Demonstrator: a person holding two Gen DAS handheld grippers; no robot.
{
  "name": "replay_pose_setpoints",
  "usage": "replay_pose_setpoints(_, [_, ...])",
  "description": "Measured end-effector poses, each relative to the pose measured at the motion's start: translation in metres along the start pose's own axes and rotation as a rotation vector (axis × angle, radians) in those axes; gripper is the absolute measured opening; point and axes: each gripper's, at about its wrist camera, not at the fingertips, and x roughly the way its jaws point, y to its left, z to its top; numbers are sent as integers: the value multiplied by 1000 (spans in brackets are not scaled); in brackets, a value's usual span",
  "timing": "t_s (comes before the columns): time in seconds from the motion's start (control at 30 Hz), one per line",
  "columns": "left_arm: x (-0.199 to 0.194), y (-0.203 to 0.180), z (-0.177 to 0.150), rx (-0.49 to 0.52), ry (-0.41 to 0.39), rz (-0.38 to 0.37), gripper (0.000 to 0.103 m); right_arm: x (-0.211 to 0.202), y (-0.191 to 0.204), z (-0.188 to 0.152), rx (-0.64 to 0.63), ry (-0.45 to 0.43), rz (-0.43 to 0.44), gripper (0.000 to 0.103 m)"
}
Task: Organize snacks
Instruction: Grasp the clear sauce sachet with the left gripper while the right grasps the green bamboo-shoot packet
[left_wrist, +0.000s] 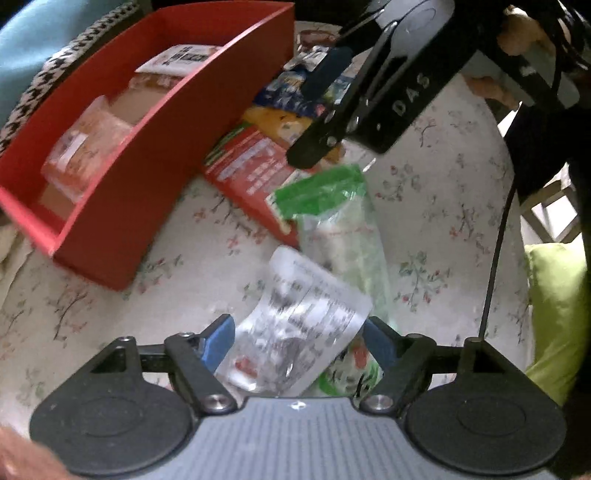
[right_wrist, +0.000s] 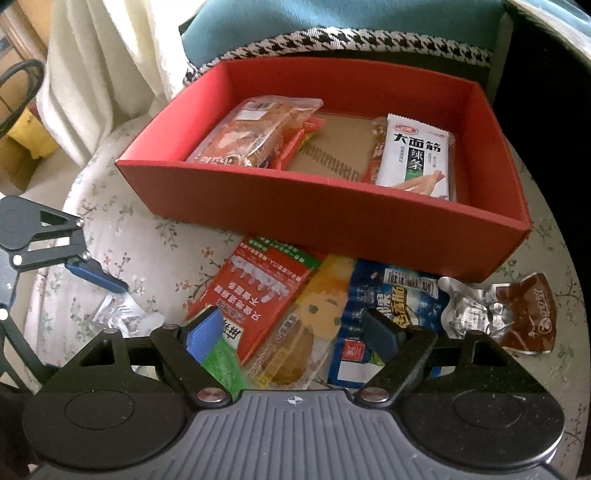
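Observation:
A red box (right_wrist: 325, 221) stands on the floral tablecloth and holds an orange packet (right_wrist: 255, 136) and a white packet (right_wrist: 415, 158). In front of it lie a red packet (right_wrist: 258, 291), a yellow packet (right_wrist: 314, 325), a blue packet (right_wrist: 384, 302) and a brown-silver packet (right_wrist: 506, 314). My left gripper (left_wrist: 299, 341) is open, its jaws on either side of a silver packet (left_wrist: 299, 325) that lies over a green packet (left_wrist: 340, 221). My right gripper (right_wrist: 295, 332) is open, low over the red and yellow packets. It also shows in the left wrist view (left_wrist: 321, 118).
The red box also shows in the left wrist view (left_wrist: 122, 206) at the left. A houndstooth cushion (right_wrist: 332, 40) and a teal one lie behind the box. A white curtain (right_wrist: 103, 74) hangs at the left. A lime cushion (left_wrist: 554, 314) sits beyond the table's right edge.

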Motion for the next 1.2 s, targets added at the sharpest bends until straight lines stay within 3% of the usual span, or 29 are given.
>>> replay_pose_setpoints(0.07, [7,0,2,0,-1,-9,79,1,0,0,-1,4,6,87])
replay_pose_setpoints(0.23, [8,-23,-14,17,-3,88,82,-2,0,0,2,3,5,87])
replay_pose_setpoints(0.33, [2,-27,-25,-87,-14,120,74,-7,0,-1,5,-9,15,87])
replay_pose_setpoints(0.43, [-4,-32,-27,-210,-36,146,54,-13,4,0,-3,-21,29,87])
replay_pose_setpoints(0.57, [-8,-40,-26,-335,-1,235,52,-23,15,0,-28,-49,46,87])
replay_pose_setpoints(0.73, [-19,-38,-41,-467,-55,289,54,-28,26,0,-55,-55,70,87])
replay_pose_setpoints(0.8, [-16,-42,-46,-456,-23,271,57,-30,30,1,-65,-60,71,87])
replay_pose_setpoints(0.9, [-11,-53,-57,-410,20,327,64,-32,35,2,-66,-63,92,87])
replay_pose_setpoints(1.07, [-7,-56,-63,-393,13,319,68,-23,46,-3,-105,-30,82,87])
replay_pose_setpoints(1.13, [-8,-57,-59,-369,31,327,68,-20,51,-7,-160,-13,70,87])
replay_pose_setpoints(1.2, [-11,-64,-62,-318,43,352,68,-18,62,-12,-292,4,54,87])
